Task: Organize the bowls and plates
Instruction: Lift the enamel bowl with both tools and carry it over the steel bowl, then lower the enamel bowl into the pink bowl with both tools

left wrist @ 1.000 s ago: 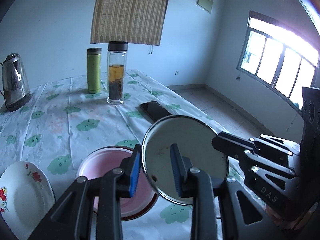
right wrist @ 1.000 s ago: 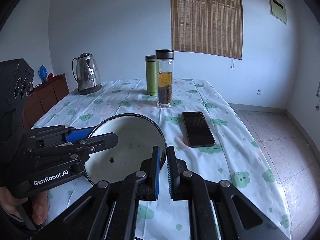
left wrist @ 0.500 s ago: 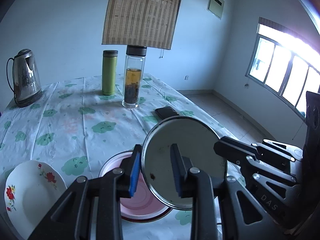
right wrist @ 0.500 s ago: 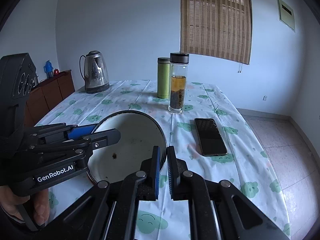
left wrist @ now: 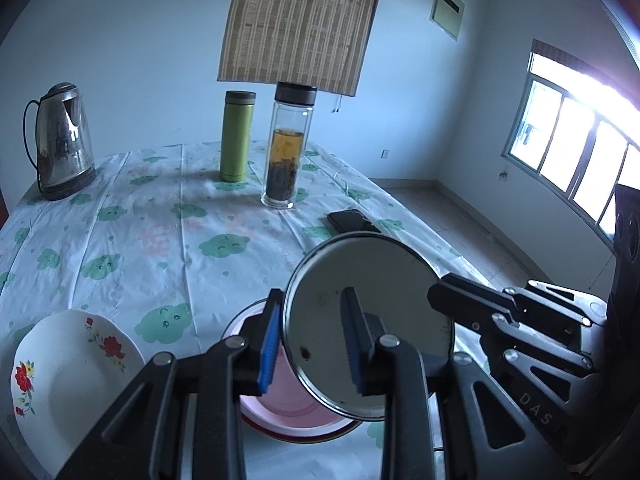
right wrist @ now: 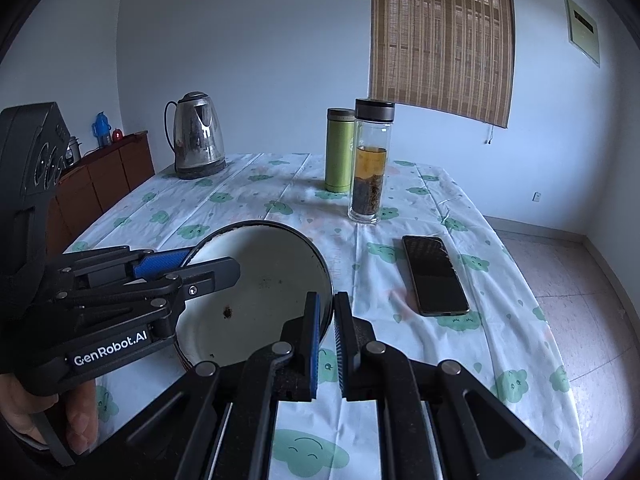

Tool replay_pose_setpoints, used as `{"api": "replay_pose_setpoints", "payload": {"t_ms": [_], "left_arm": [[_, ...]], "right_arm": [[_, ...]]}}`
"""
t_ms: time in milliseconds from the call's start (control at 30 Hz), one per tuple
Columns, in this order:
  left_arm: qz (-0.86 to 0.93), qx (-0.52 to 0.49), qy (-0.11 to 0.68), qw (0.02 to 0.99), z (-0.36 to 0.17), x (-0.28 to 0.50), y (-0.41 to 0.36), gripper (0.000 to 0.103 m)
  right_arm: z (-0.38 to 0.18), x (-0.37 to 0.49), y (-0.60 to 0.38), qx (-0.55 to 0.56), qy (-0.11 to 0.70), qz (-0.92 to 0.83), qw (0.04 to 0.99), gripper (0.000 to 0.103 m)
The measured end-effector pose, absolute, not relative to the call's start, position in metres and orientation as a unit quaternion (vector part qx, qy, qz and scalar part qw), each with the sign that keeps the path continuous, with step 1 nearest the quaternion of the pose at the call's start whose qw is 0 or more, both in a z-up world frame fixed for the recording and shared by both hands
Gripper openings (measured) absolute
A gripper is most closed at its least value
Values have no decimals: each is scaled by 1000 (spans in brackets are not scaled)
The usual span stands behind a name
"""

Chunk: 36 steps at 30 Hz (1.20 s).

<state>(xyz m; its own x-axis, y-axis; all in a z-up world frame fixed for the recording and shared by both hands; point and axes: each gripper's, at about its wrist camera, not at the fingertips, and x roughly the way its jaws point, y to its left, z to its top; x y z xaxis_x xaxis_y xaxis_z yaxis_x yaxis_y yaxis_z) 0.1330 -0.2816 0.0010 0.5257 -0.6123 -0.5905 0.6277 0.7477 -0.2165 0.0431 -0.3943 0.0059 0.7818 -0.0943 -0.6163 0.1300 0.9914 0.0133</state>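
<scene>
Both grippers grip enamel bowl (right wrist: 260, 280), specks inside.

I see blue pads (left wrist: 269, 346) on black grippers. Dark-rimmed white enamel plate (left wrist: 384, 280), brown speck. Pink bowl (left wrist: 280, 410). White plate with red flowers (left wrist: 68, 376). White tablecloth with green clouds (left wrist: 160, 240). Green flask (left wrist: 237, 136); amber tea in clear glass bottle (left wrist: 286, 152).

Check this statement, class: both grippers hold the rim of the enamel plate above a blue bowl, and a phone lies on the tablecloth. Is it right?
One detail is wrong. The bowl under the enamel plate is pink, not blue, as the left wrist view shows. The left gripper and right gripper hold the rim; the phone lies on the tablecloth.
</scene>
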Motion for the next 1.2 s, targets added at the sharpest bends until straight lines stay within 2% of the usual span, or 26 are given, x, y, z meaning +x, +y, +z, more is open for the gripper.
{"api": "replay_pose_setpoints", "payload": {"t_ms": [1200], "left_arm": [[-324, 17, 388, 863, -27, 153, -275, 27]], "right_arm": [[-18, 76, -382, 17, 385, -36, 922, 11]]}}
